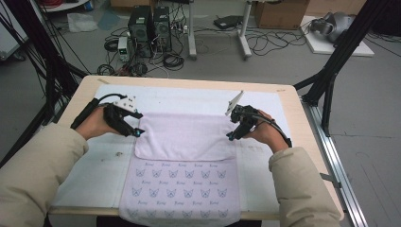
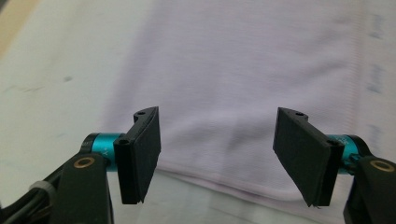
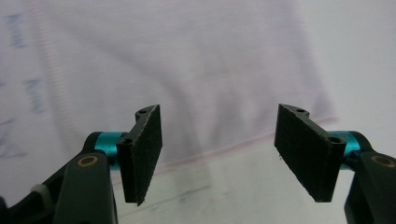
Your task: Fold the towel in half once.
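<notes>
Pale lilac towel (image 1: 184,156) printed with blue butterflies, black grippers

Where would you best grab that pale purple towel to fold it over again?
Probably the towel by the two ends of its folded-over flap, left gripper from the left, right gripper from the right: the flap lies flat, its side edges free beside both open grippers.
</notes>
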Motion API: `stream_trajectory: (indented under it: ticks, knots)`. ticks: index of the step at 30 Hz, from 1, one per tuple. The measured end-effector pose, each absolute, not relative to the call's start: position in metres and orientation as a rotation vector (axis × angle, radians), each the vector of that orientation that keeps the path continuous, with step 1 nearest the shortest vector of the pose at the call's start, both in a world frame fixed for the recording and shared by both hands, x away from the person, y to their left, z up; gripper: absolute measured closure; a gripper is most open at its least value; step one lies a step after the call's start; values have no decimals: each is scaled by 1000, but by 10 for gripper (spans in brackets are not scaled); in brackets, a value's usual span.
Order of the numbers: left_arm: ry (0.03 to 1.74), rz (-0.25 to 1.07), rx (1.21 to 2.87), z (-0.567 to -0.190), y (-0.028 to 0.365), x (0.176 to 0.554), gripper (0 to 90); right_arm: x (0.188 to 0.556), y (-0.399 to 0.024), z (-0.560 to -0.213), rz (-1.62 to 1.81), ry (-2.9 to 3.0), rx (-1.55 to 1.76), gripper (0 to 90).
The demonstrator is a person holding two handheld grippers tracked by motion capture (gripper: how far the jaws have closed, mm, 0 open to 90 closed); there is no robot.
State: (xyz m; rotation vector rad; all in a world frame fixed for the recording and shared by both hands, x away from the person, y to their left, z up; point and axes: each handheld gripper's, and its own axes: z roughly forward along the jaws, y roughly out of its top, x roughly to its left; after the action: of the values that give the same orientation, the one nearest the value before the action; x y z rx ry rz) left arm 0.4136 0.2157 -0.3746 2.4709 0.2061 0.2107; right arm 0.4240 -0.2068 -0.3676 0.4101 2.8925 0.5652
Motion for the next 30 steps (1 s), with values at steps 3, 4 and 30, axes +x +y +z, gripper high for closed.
stream_trajectory:
  ticks: [3,4,30]
  knots:
    - [104,183,2529,-381,210,395,322,407,-204,-373,483,2967,328,295]
    - [70,180,2552,-384,209,390,321,403,-202,-375,423,2982,294,294]
    - [65,164,2712,-412,202,373,779,382,-186,-402,279,3139,111,866]
